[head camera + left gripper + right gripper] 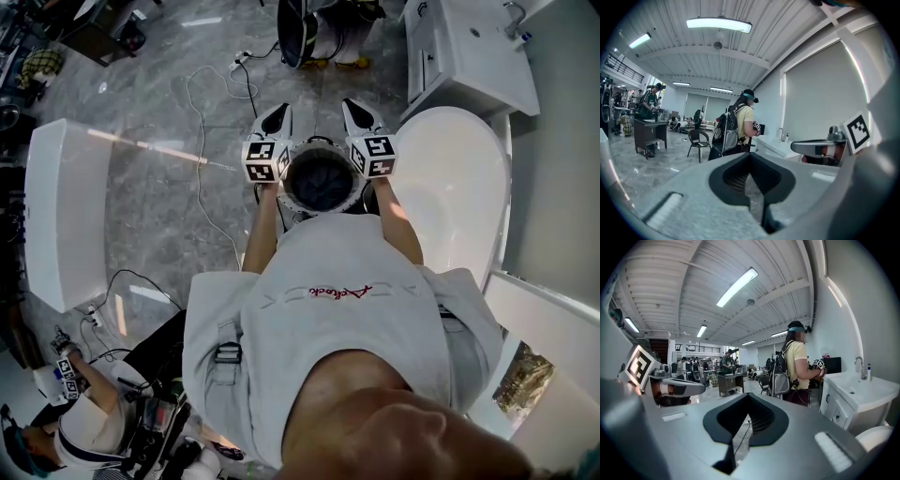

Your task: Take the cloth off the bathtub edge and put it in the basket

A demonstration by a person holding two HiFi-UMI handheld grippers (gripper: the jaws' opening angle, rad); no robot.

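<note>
A round grey basket (322, 184) stands on the floor just ahead of me, with a dark bundle inside that looks like cloth (321, 187). The white bathtub (464, 183) lies to its right, and I see no cloth on its rim. My left gripper (278, 116) and right gripper (357, 112) are held level on either side of the basket, both shut and empty. In the left gripper view the jaws (752, 187) are closed on nothing, and so are those in the right gripper view (744, 428).
A white vanity with a sink (469, 52) stands beyond the tub. A long white cabinet (58, 216) sits at the left, and a cable (202, 141) trails over the grey floor. A person in a yellow shirt (798, 366) stands by the vanity. Another person (84, 422) crouches at lower left.
</note>
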